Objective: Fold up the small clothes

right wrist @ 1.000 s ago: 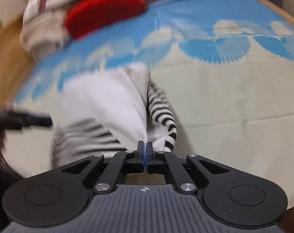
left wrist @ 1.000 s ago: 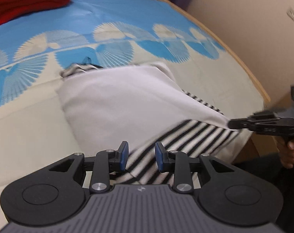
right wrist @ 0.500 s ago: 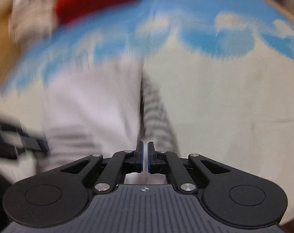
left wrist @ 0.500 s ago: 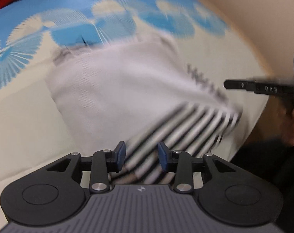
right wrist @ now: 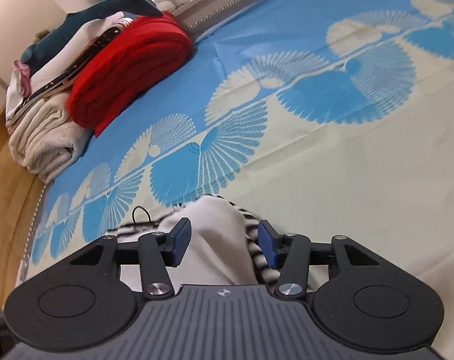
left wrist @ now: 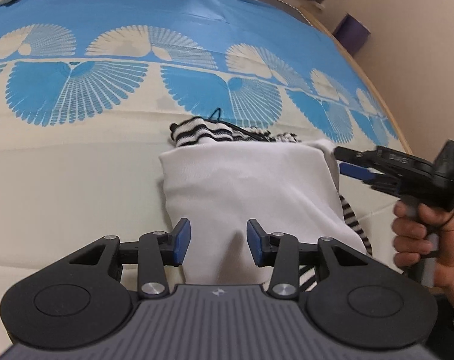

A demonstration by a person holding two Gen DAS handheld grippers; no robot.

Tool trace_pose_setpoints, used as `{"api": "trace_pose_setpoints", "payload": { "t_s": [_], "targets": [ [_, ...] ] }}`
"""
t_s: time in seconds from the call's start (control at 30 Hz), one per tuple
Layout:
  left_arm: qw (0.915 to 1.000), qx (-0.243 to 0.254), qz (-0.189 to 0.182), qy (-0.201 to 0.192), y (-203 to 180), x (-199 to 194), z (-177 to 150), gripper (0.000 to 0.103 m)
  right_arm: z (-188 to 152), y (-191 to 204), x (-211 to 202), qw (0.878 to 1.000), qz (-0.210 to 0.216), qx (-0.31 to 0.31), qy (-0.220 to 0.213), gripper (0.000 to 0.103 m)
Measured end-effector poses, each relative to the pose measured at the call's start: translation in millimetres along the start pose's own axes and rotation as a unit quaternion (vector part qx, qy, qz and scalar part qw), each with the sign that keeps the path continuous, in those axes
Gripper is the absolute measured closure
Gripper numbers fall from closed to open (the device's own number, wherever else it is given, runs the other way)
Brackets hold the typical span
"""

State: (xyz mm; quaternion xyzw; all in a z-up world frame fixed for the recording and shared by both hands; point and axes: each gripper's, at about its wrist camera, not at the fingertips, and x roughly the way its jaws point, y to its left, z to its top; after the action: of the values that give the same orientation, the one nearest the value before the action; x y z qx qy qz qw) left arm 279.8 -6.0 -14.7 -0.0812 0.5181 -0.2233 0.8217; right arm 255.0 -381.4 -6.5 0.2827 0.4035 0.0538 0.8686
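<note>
A small white garment [left wrist: 251,186] with black-and-white striped trim [left wrist: 197,132] lies folded on the blue-and-cream bedsheet [left wrist: 77,180]. My left gripper [left wrist: 218,243] hovers over its near end, jaws opening, and the blue pads stand clear of the white cloth between them. My right gripper [right wrist: 224,243] straddles a raised white fold [right wrist: 218,225] with a striped edge, jaws opening, pads not pressing it. In the left wrist view the right gripper [left wrist: 356,171] sits at the garment's far right corner, held by a hand [left wrist: 416,237].
A folded red blanket [right wrist: 131,66], a beige blanket [right wrist: 44,141] and a plush shark [right wrist: 107,9] are stacked at the bed's far end. The wooden bed edge [left wrist: 386,105] runs along the right, with a purple box [left wrist: 351,28] by the wall.
The right gripper, shut on the garment's edge a second ago, has opened and let it go. The left jaws have spread wider. Both grippers shifted, and the garment now lies as a compact white fold.
</note>
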Motion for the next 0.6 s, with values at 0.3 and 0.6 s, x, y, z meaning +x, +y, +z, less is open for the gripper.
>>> {"api": "trace_pose_setpoints", "payload": {
  "t_s": [0.3, 0.6],
  "targets": [
    [1.0000, -0.004, -0.001, 0.002, 2.3, 7.4, 9.1, 0.058, 13.6, -14.2, 3.7, 0.993, -0.101, 0.038, -0.057, 0.099],
    [0.9998, 0.010, -0.012, 0.012, -12.9, 16.1, 5.3, 0.058, 6.9, -13.2, -31.3, 0.993, -0.084, -0.001, -0.082, 0.087]
  ]
}}
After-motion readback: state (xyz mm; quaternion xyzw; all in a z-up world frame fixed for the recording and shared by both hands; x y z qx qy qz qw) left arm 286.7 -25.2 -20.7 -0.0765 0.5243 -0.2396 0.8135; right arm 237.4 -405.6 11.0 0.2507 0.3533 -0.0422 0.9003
